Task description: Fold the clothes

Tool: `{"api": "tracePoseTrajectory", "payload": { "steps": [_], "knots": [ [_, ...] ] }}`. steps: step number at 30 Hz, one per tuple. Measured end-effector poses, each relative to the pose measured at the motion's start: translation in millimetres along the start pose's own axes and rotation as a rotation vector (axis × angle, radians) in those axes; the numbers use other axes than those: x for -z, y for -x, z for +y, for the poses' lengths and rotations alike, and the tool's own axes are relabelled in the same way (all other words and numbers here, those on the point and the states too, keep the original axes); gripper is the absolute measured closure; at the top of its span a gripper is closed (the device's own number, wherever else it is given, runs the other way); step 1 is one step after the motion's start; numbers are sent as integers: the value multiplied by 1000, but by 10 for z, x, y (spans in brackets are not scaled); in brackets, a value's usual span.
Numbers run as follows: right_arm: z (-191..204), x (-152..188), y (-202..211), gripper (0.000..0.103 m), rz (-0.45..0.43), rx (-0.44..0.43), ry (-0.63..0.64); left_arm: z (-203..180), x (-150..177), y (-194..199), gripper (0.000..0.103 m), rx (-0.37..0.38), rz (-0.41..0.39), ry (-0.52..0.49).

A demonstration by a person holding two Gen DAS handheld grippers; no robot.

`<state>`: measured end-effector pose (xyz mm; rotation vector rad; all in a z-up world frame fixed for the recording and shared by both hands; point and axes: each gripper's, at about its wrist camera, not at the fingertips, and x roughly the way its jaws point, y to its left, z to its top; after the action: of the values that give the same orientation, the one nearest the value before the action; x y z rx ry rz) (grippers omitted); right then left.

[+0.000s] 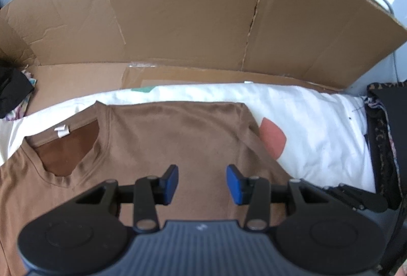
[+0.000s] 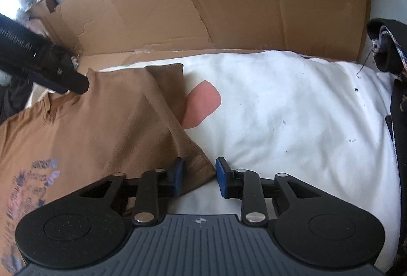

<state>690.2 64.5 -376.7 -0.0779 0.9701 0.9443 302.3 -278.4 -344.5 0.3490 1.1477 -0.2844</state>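
A brown V-neck T-shirt [image 1: 178, 133] lies front up on a white sheet [image 1: 318, 128], with a white label [image 1: 62, 130] in its collar. My left gripper [image 1: 202, 175] hovers open over the shoulder area beside the neckline, with only flat cloth under its blue pads. In the right wrist view the shirt [image 2: 101, 123] shows a printed graphic [image 2: 33, 187] at the lower left. My right gripper [image 2: 199, 170] is open, and the hem corner of the shirt's sleeve [image 2: 175, 128] lies between its fingers. The left gripper [image 2: 61, 72] appears there as a black shape over the collar.
A cardboard wall [image 1: 178, 16] stands behind the sheet, with flat cardboard at its foot. A pink patch [image 2: 203, 102] marks the sheet [image 2: 292, 110] beside the sleeve. Dark clothes [image 1: 12, 92] lie at the left edge, and a dark patterned item [image 1: 386, 136] borders the right.
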Motion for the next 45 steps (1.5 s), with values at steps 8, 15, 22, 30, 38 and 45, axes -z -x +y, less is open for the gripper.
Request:
{"api": "tracePoseTrajectory", "payload": {
  "steps": [8, 15, 22, 30, 38, 45],
  "knots": [
    [157, -185, 264, 98, -48, -117, -42, 104, -27, 140, 58, -14, -3, -39],
    [465, -323, 281, 98, -33, -227, -65, 399, -1, 269, 55, 51, -51, -21],
    [775, -531, 59, 98, 30, -312, -114, 747, 141, 185, 55, 57, -110, 14],
    [1054, -686, -222, 98, 62, -336, -156, 1111, 264, 34, 55, 58, -151, 109],
    [1211, -653, -477, 95, 82, -341, -128, 1326, 354, -132, 55, 82, -178, 210],
    [1122, -597, -370, 68, 77, -322, -80, 1362, 487, -327, 55, 114, -178, 236]
  ]
}}
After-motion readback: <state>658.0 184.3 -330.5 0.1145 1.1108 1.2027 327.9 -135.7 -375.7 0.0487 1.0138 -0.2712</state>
